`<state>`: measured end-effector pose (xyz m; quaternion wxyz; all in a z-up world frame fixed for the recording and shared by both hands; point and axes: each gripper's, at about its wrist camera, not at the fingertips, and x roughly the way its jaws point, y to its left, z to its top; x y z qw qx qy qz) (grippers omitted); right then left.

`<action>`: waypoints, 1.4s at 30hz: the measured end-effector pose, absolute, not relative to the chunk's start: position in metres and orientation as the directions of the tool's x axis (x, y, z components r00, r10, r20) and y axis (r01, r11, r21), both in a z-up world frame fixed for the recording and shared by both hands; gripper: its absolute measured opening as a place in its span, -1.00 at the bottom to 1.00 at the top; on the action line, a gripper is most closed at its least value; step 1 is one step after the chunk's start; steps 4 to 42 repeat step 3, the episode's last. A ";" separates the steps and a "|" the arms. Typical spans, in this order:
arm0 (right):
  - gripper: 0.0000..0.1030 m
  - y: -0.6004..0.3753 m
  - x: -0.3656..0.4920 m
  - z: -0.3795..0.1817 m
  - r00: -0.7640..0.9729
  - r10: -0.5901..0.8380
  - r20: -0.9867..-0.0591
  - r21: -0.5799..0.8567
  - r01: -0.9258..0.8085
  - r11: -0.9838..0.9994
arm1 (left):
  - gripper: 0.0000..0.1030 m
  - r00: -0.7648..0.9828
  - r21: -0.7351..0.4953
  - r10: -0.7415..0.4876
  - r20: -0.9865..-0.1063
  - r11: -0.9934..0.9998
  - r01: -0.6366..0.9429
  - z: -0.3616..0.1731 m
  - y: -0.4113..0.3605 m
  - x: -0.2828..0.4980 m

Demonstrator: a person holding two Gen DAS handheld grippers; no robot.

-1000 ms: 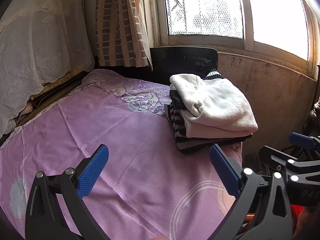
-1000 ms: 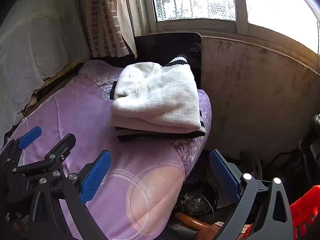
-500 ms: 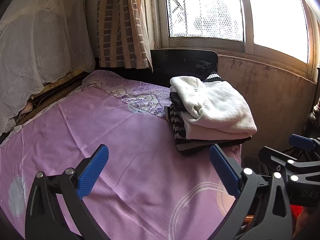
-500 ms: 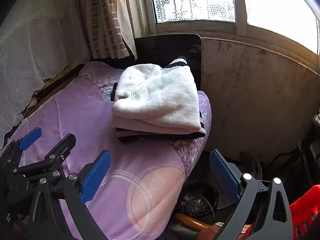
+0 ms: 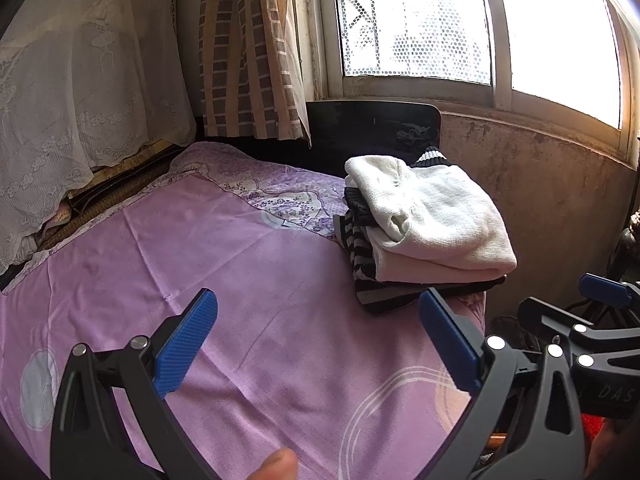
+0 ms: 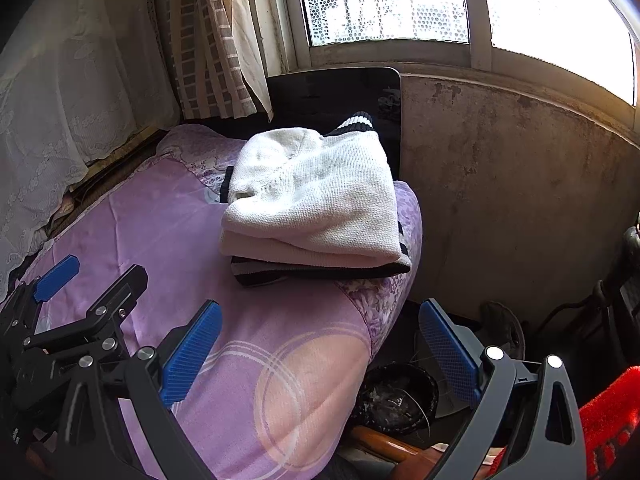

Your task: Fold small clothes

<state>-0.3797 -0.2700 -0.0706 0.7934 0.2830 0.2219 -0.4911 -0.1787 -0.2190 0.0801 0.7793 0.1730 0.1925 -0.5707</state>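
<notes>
A folded white knit garment (image 5: 432,216) (image 6: 316,204) lies on top of a folded black-and-white striped one (image 5: 372,280) (image 6: 280,274), stacked at the far right corner of the bed. My left gripper (image 5: 318,344) hovers open over the purple bedspread (image 5: 200,272), short of the stack, nothing between its blue pads. My right gripper (image 6: 320,354) is also open and empty, at the bed's right edge, below the stack. Each gripper shows in the other's view: the right gripper (image 5: 600,320) at the far right, the left gripper (image 6: 60,320) at the lower left.
A dark headboard panel (image 5: 376,128) stands behind the stack under the window (image 5: 416,24). A stained wall (image 6: 520,200) runs along the right. Curtains (image 5: 248,48) and lace cloth (image 5: 80,80) hang on the left. Clutter and a dark basket (image 6: 396,396) sit on the floor beside the bed; a red cloth (image 6: 608,416) shows at lower right.
Both views have shifted only slightly; the stack sits a touch lower in frame. A fingertip now shows at the bottom edge of the left wrist view. Both grippers stay open.
</notes>
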 end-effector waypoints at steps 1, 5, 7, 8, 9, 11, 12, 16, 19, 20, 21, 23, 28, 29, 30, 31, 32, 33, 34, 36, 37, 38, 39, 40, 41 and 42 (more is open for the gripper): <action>0.93 -0.270 -0.380 -0.070 0.418 -0.655 -0.629 0.230 0.905 0.357 | 0.91 0.275 0.052 -0.823 -0.497 0.288 0.956 0.080 -0.219 -0.179; 0.93 -0.269 -0.380 -0.070 0.417 -0.657 -0.629 0.230 0.906 0.356 | 0.91 0.276 0.050 -0.823 -0.497 0.290 0.956 0.081 -0.221 -0.179; 0.93 -0.269 -0.380 -0.070 0.417 -0.657 -0.629 0.230 0.906 0.356 | 0.91 0.276 0.050 -0.823 -0.497 0.290 0.956 0.081 -0.221 -0.179; 0.93 -0.269 -0.380 -0.070 0.417 -0.657 -0.629 0.230 0.906 0.356 | 0.91 0.276 0.050 -0.823 -0.497 0.290 0.956 0.081 -0.221 -0.179; 0.93 -0.269 -0.380 -0.070 0.417 -0.657 -0.629 0.230 0.906 0.356 | 0.91 0.276 0.050 -0.823 -0.497 0.290 0.956 0.081 -0.221 -0.179; 0.93 -0.269 -0.380 -0.070 0.417 -0.657 -0.629 0.230 0.906 0.356 | 0.91 0.276 0.050 -0.823 -0.497 0.290 0.956 0.081 -0.221 -0.179; 0.93 -0.269 -0.380 -0.070 0.417 -0.657 -0.629 0.230 0.906 0.356 | 0.91 0.276 0.050 -0.823 -0.497 0.290 0.956 0.081 -0.221 -0.179; 0.93 -0.269 -0.380 -0.070 0.417 -0.657 -0.629 0.230 0.906 0.356 | 0.91 0.276 0.050 -0.823 -0.497 0.290 0.956 0.081 -0.221 -0.179; 0.93 -0.269 -0.380 -0.070 0.417 -0.657 -0.629 0.230 0.906 0.356 | 0.91 0.276 0.050 -0.823 -0.497 0.290 0.956 0.081 -0.221 -0.179; 0.93 -0.269 -0.380 -0.070 0.417 -0.657 -0.629 0.230 0.906 0.356 | 0.91 0.276 0.050 -0.823 -0.497 0.290 0.956 0.081 -0.221 -0.179; 0.93 -0.269 -0.380 -0.070 0.417 -0.657 -0.629 0.230 0.906 0.356 | 0.91 0.276 0.050 -0.823 -0.497 0.290 0.956 0.081 -0.221 -0.179; 0.93 -0.269 -0.380 -0.070 0.417 -0.657 -0.629 0.230 0.906 0.356 | 0.91 0.276 0.050 -0.823 -0.497 0.290 0.956 0.081 -0.221 -0.179; 0.93 -0.269 -0.380 -0.070 0.417 -0.657 -0.629 0.230 0.906 0.356 | 0.91 0.276 0.050 -0.823 -0.497 0.290 0.956 0.081 -0.221 -0.179; 0.93 -0.269 -0.380 -0.070 0.417 -0.657 -0.629 0.230 0.906 0.356 | 0.91 0.276 0.050 -0.823 -0.497 0.290 0.956 0.081 -0.221 -0.179; 0.93 -0.269 -0.380 -0.070 0.417 -0.657 -0.629 0.230 0.906 0.356 | 0.91 0.276 0.050 -0.823 -0.497 0.290 0.956 0.081 -0.221 -0.179; 0.93 -0.269 -0.380 -0.070 0.417 -0.657 -0.629 0.230 0.906 0.356 | 0.91 0.276 0.050 -0.823 -0.497 0.290 0.956 0.081 -0.221 -0.179; 0.93 -0.269 -0.380 -0.070 0.417 -0.657 -0.629 0.230 0.906 0.356 | 0.91 0.276 0.050 -0.823 -0.497 0.290 0.956 0.081 -0.221 -0.179; 0.93 -0.269 -0.380 -0.070 0.417 -0.657 -0.629 0.230 0.906 0.356 | 0.91 0.276 0.050 -0.823 -0.497 0.290 0.956 0.081 -0.221 -0.179; 0.93 -0.269 -0.380 -0.070 0.417 -0.657 -0.629 0.230 0.906 0.356 | 0.91 0.276 0.050 -0.823 -0.497 0.290 0.956 0.081 -0.221 -0.179; 0.93 -0.269 -0.380 -0.070 0.417 -0.657 -0.629 0.230 0.906 0.356 | 0.91 0.276 0.050 -0.823 -0.497 0.290 0.956 0.081 -0.221 -0.179; 0.93 -0.269 -0.380 -0.070 0.417 -0.657 -0.629 0.230 0.906 0.356 | 0.91 0.276 0.050 -0.823 -0.497 0.290 0.956 0.081 -0.221 -0.179; 0.93 -0.269 -0.380 -0.070 0.417 -0.657 -0.629 0.230 0.906 0.356 | 0.91 0.276 0.050 -0.823 -0.497 0.290 0.956 0.081 -0.221 -0.179; 0.93 -0.269 -0.380 -0.070 0.417 -0.657 -0.629 0.230 0.906 0.356 | 0.91 0.276 0.050 -0.823 -0.497 0.290 0.956 0.081 -0.221 -0.179; 0.93 -0.269 -0.380 -0.070 0.417 -0.657 -0.629 0.230 0.906 0.356 | 0.91 0.276 0.050 -0.823 -0.497 0.290 0.956 0.081 -0.221 -0.179; 0.93 -0.269 -0.380 -0.070 0.417 -0.657 -0.629 0.230 0.906 0.356 | 0.91 0.276 0.050 -0.823 -0.497 0.290 0.956 0.081 -0.221 -0.179; 0.93 -0.269 -0.380 -0.070 0.417 -0.657 -0.629 0.230 0.906 0.356 | 0.91 0.276 0.050 -0.823 -0.497 0.290 0.956 0.081 -0.221 -0.179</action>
